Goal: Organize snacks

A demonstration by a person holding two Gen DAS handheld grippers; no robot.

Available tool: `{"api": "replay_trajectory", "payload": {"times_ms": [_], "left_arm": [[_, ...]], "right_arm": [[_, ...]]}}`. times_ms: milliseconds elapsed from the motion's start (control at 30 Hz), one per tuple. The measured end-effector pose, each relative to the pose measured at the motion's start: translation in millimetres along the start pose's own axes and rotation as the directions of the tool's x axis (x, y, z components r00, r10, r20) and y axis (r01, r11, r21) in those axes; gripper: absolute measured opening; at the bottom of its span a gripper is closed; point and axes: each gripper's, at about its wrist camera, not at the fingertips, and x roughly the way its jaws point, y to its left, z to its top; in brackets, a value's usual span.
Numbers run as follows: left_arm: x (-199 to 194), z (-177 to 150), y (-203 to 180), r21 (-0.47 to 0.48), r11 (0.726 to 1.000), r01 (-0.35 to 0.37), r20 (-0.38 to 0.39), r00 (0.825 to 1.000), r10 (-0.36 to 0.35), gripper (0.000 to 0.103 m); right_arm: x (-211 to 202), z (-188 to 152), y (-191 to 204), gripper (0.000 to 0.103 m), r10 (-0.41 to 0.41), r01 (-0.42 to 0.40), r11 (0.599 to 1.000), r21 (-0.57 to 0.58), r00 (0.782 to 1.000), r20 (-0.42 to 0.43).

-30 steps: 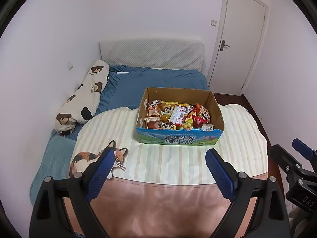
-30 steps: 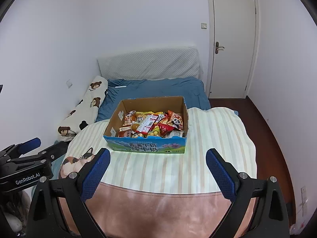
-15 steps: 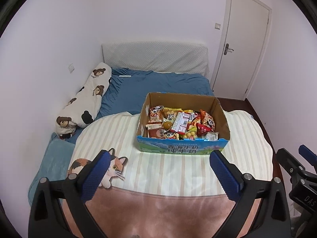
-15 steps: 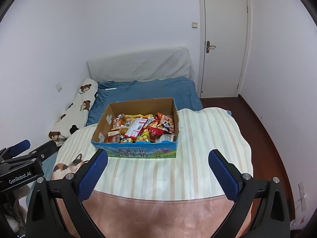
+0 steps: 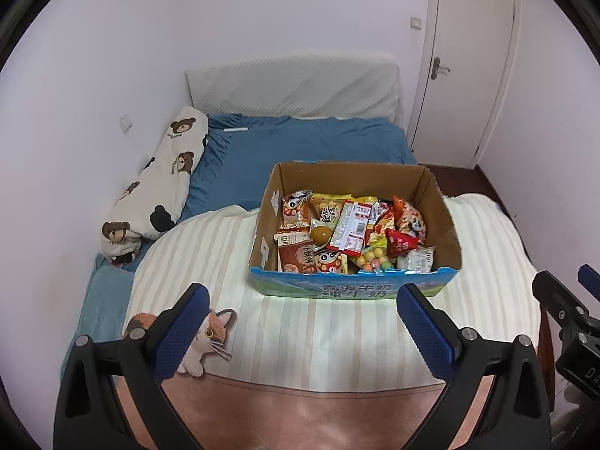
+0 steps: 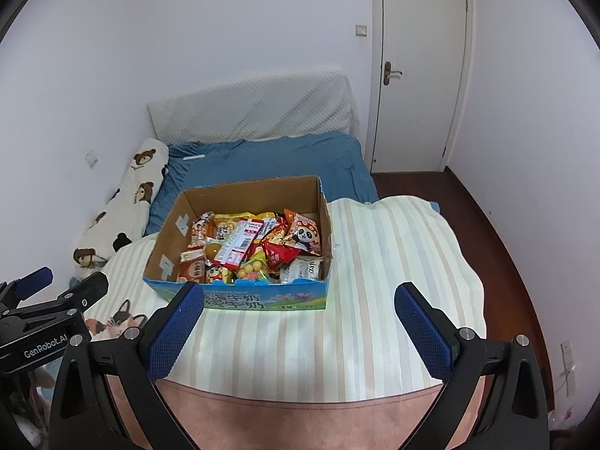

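Both claws, the left claw (image 5: pixel 300 311) and the right claw (image 6: pixel 299 309), have just been spreading and hang wide with nothing between their blue pads above a cream striped blanket (image 5: pixel 318 337), short of an open cardboard box (image 5: pixel 354 288) of bright snack packets (image 5: pixel 352 232) on the bed.

The snack packets (image 5: pixel 352 236) overlap in the cardboard box (image 5: pixel 356 178), hiding the lower ones. Their small print is illegible. The right gripper (image 5: pixel 573 322) is cut off by the left wrist view's edge.
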Motion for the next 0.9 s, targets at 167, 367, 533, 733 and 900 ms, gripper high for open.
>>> {"api": "replay_trajectory", "payload": {"times_ms": [167,367,533,733,900], "left_arm": [[23.1,9.9,-3.2,0.010,1.000,-0.014,-0.030,0.999,0.014,0.103],[40.4,15.8,-6.7,0.009,1.000,-0.014,-0.052,0.999,0.015,0.103],[50.4,16.7,-8.9,0.009,1.000,-0.010,-0.072,0.997,0.010,0.103],[56.2,17.6,-9.1,0.006,1.000,-0.005,-0.083,0.997,0.005,0.103],[55.6,17.6,-6.8,-0.003,1.000,-0.004,-0.079,0.997,0.004,0.103]], "right_arm": [[29.3,7.8,-2.0,0.103,-0.009,0.009,1.000,0.013,0.999,-0.032],[56.2,11.5,-8.3,0.103,-0.017,0.019,0.999,0.038,0.997,-0.069],[71.1,12.7,-9.4,0.103,-0.029,0.032,0.999,0.037,0.996,-0.088],[73.4,14.1,-5.3,0.103,-0.036,0.038,0.999,0.023,0.996,-0.087],[70.2,15.9,-1.3,0.103,-0.039,0.040,0.999,0.012,0.996,-0.075]]}}
